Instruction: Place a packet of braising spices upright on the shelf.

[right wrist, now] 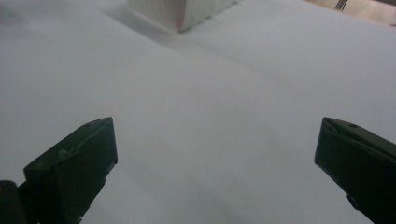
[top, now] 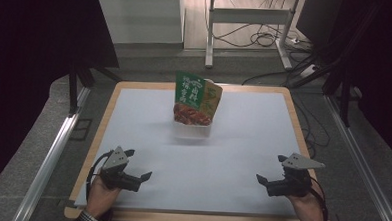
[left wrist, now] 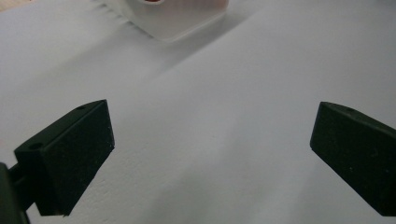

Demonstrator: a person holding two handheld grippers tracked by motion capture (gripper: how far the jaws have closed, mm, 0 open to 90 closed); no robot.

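Note:
A green and orange food packet (top: 195,99) stands upright in a clear plastic container (top: 192,131) at the back middle of the white table sheet (top: 232,152). My left gripper (top: 137,165) rests open near the front left, jaws wide apart over bare sheet. My right gripper (top: 270,169) rests open near the front right, also with nothing between its jaws. The left gripper view has the container (left wrist: 173,18) at its top edge, far beyond the open gripper (left wrist: 212,140). In the right gripper view the container's corner (right wrist: 180,11) sits at the top, beyond the open gripper (right wrist: 217,149).
The wooden table rim (top: 109,101) frames the sheet. Metal rails (top: 52,154) run along both sides of the table. A white frame leg (top: 210,31) and cables (top: 267,38) lie on the floor behind. Bare sheet lies between the grippers and the container.

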